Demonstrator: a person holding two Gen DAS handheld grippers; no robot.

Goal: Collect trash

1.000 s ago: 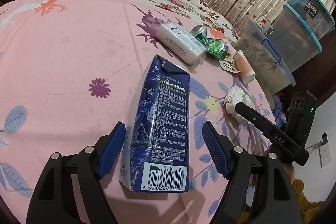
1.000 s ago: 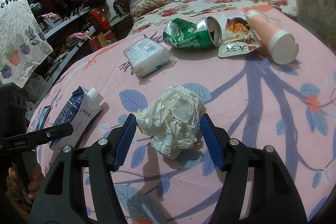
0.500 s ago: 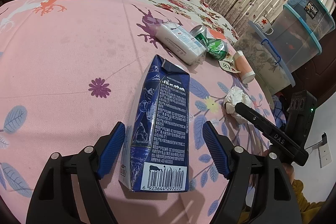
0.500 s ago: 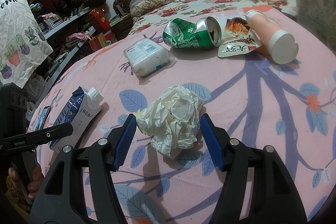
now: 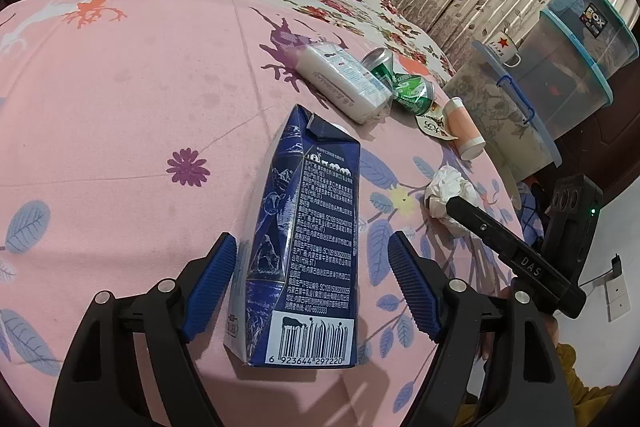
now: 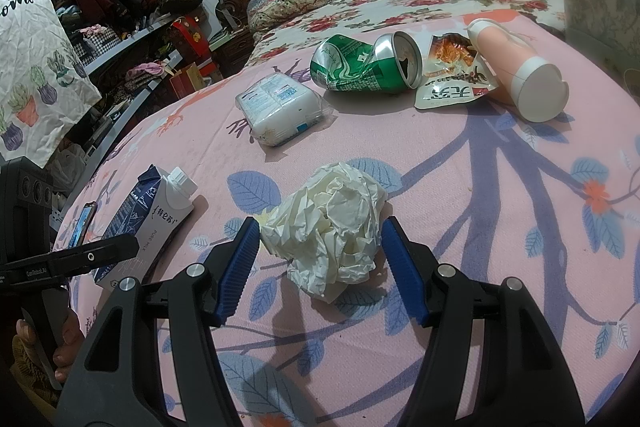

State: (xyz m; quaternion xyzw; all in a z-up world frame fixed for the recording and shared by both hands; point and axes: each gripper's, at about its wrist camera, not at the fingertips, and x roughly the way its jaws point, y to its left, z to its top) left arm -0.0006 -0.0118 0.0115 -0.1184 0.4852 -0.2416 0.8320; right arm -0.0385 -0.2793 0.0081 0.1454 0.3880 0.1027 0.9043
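I've got the milk carton point(image 5: 304, 239) lying flat on the pink cloth point(image 5: 120, 115), base toward me. It looks stiff-walled, prob. empty and light, so I'd pinch the long sides near the base. Left gripper point(image 5: 310, 283) straddles it, jaws opening, pads clear of both sides. The paper wad point(image 6: 328, 227) sits mid-cloth: soft, weightless, squeeze anywhere. Right gripper point(image 6: 318, 259) brackets it, jaws apart, pads just beside it, not pressing as far as I can tell.
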